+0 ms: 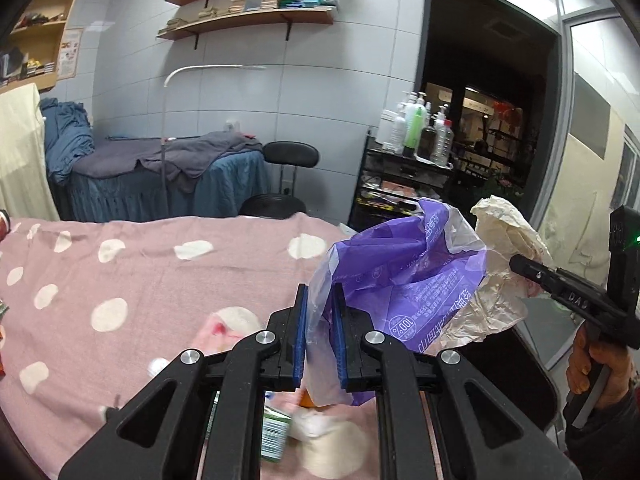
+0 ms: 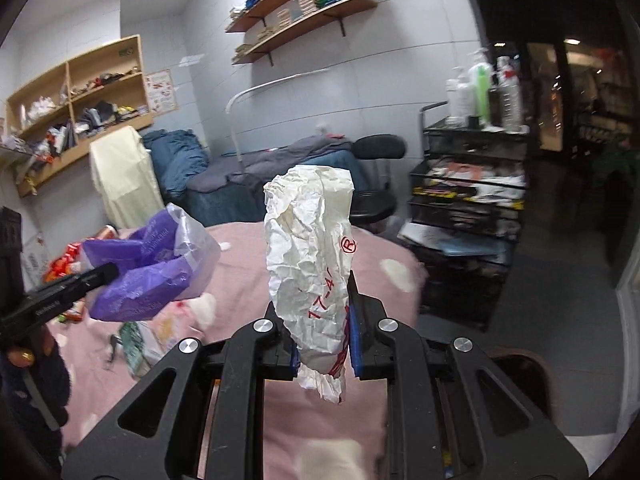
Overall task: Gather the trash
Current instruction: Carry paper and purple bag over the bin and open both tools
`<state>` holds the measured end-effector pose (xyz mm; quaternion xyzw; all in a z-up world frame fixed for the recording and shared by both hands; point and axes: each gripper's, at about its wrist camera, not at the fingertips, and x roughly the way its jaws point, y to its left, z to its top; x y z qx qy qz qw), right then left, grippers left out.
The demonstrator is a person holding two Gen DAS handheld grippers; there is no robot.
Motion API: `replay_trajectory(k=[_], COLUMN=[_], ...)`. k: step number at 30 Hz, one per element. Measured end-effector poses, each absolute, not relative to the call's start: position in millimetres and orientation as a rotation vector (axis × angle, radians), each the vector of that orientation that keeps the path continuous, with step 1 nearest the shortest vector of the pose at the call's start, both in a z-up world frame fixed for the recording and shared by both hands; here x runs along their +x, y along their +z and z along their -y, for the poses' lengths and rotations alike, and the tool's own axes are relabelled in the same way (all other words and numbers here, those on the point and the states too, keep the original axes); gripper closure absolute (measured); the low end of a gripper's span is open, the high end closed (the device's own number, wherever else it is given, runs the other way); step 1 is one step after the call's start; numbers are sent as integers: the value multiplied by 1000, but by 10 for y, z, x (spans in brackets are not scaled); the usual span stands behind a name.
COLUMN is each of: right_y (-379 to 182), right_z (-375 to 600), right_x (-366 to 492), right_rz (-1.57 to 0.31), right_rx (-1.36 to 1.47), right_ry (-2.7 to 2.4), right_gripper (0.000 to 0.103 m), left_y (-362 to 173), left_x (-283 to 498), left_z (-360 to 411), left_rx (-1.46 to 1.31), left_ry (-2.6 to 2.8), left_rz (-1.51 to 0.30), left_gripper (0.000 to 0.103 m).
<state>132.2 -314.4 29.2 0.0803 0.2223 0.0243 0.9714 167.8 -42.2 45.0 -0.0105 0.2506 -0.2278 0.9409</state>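
Note:
My left gripper point(image 1: 320, 336) is shut on the edge of a purple and clear plastic bag point(image 1: 404, 276), held up above the pink polka-dot bed point(image 1: 140, 280). The bag also shows in the right wrist view point(image 2: 156, 268), its mouth facing up. My right gripper point(image 2: 324, 332) is shut on a crumpled white paper wrapper with red print point(image 2: 308, 248), upright between its blue pads. In the left wrist view the wrapper point(image 1: 504, 264) hangs just right of the bag, touching it, with the right gripper point(image 1: 524, 268) behind it.
Small trash lies on the bed: a green-and-white packet point(image 1: 276, 436) and red wrappers at the far left point(image 2: 68, 264). A black wire cart with bottles point(image 2: 472, 184) stands right of the bed. A black stool point(image 1: 288, 168) and a blue-covered bed point(image 1: 160, 176) stand behind.

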Motion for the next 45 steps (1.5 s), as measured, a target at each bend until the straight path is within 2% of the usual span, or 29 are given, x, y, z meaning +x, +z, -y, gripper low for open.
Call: replay_trajectory(k=[8,16,18,20,22,28,34,45], right_y=[8,-560,-715,-825,-911,-956,-802,-493], right_z=[3519,3783,3814,3835,3858,4003,4233,4534], right_x=[847,752,750,730,717,605,408,205], right_rz=[-491,-653,-699,-726,-748,-760,-692,-594], right_rx=[103,118,139,162,203,273,360,399], right_ry=[-151,-264,-272,-286,-294,-370,-476,-554], right_gripper=[84,83,74,50,42,35,28,26], left_y=[310,182,157,127,103,23,-60,-381], left_x=[1502,1252,1218,1205,1188,1183,1131,1050], left_z=[879,1298,1379,1440,1482,1622,1900,2480], left_rx=[-20,48,69,89,100,117,173,297], left_ry=[-564,-597,-599,-598,-598,-603,-641,-730], left_rz=[-534,-533,-532,-534,-540,-564,-586,-681], left_gripper=[91,91,91,91,91,91,91,91])
